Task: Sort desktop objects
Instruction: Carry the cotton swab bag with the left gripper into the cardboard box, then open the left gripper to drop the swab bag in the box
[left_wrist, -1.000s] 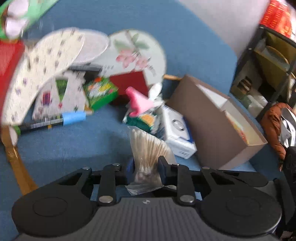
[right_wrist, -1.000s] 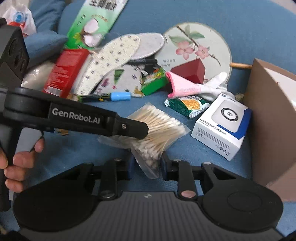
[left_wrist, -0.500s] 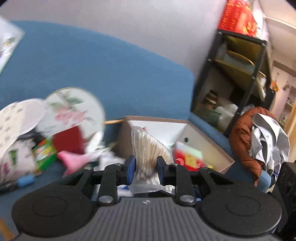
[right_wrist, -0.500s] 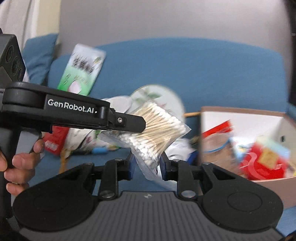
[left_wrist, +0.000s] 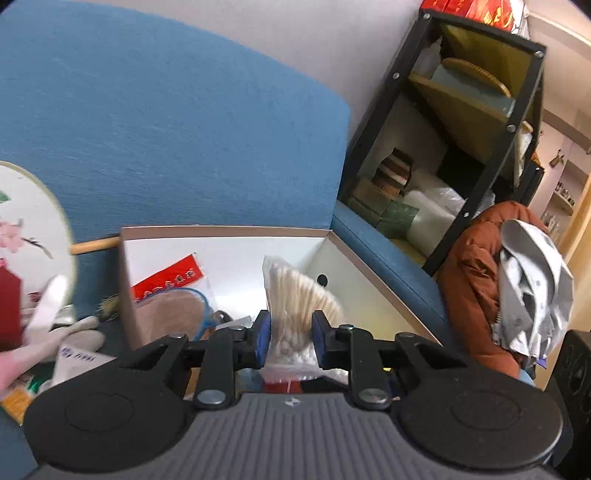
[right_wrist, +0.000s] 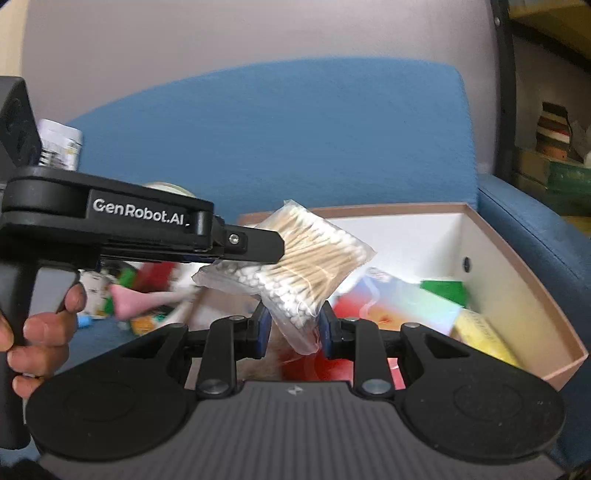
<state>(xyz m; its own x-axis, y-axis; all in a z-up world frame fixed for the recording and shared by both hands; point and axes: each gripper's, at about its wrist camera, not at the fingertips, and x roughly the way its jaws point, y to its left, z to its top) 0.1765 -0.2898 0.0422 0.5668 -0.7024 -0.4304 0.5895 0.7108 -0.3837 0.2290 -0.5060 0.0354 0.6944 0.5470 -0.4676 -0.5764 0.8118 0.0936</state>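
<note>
Two tools clamped on cotton swab bag (right_wrist: 306, 266) | bag above box (right_wrist: 517, 254) | left tool (left_wrist: 290, 338) | right tool (right_wrist: 293, 328)

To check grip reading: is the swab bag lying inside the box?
No: both grippers hold the swab bag above the box.

The bag of cotton swabs (right_wrist: 308, 266), formerly over the clutter, now hangs above the cardboard box (right_wrist: 517, 258).
</note>
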